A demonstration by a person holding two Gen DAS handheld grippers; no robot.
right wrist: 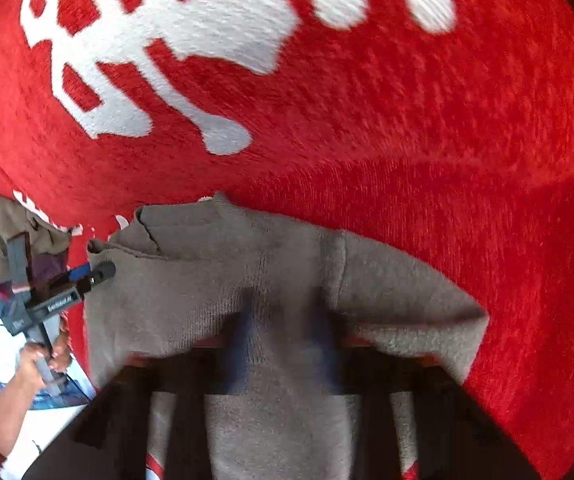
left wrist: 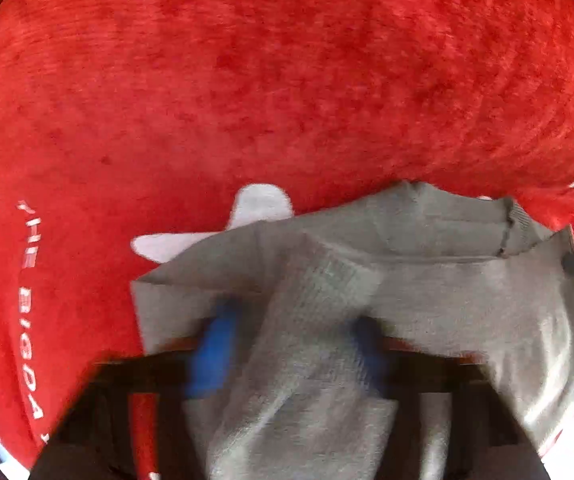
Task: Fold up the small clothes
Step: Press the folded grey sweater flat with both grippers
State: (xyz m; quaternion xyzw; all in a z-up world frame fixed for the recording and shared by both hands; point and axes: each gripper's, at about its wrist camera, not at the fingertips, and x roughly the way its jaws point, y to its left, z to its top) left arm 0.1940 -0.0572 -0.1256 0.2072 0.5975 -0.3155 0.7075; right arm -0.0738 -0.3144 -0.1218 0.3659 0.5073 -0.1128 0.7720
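Left gripper (left wrist: 287, 344) pinching grey knit garment (left wrist: 427, 280) at 6 o'clock; right gripper (right wrist: 283, 344) clamped on same cloth. Sleeve doubled over body, further folds pending. Beyond, toward 12 o'clock, red blanket (left wrist: 287, 80).

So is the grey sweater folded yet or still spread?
Partly folded: the grey sweater has a sleeve doubled over its body, on the red blanket.
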